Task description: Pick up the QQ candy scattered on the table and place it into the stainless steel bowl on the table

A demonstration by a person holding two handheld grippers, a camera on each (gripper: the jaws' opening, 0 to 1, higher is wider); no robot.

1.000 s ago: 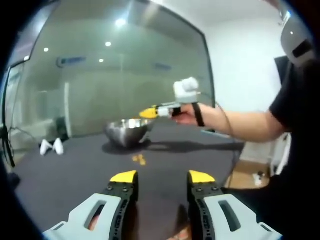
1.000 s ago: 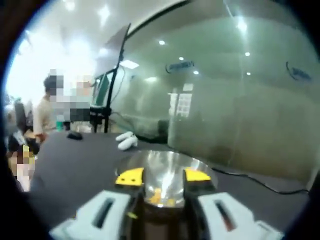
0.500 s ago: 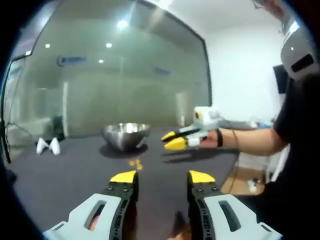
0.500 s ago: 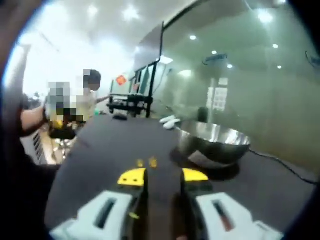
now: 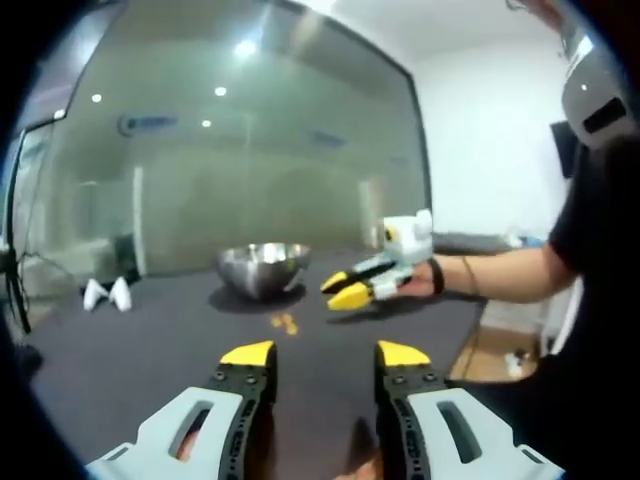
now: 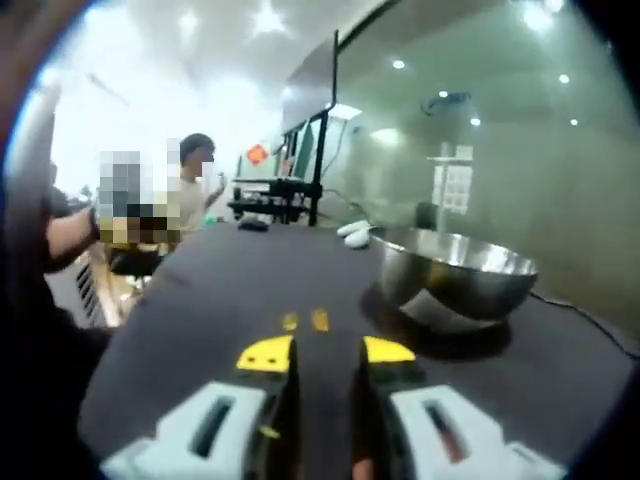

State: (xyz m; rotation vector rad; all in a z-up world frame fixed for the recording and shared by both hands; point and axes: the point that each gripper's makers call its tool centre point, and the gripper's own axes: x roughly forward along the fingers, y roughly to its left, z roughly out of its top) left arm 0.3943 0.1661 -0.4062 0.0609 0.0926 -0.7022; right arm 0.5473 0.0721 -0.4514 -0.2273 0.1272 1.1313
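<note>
Since the earlier frames, the right gripper is being drawn back from above the stainless steel bowl and lowered toward the table, on the side of the bowl nearer the person. Its jaws are being held a little apart with nothing between them, as seen in the right gripper view.

Two small orange QQ candies are lying on the table just in front of the bowl, close together and just ahead of the right gripper's tips; in the left gripper view they are seen between the bowl and the left gripper. The step in hand is judged to be the approach for another pick. A further advance and descent toward the bowl's near side, with the jaws brought around one candy, is what is called for next.

The right forearm is being held out level, wrist strapped, gripper pointing down toward the candies. The left gripper is being held low, well back from the bowl, jaws open and empty.
</note>
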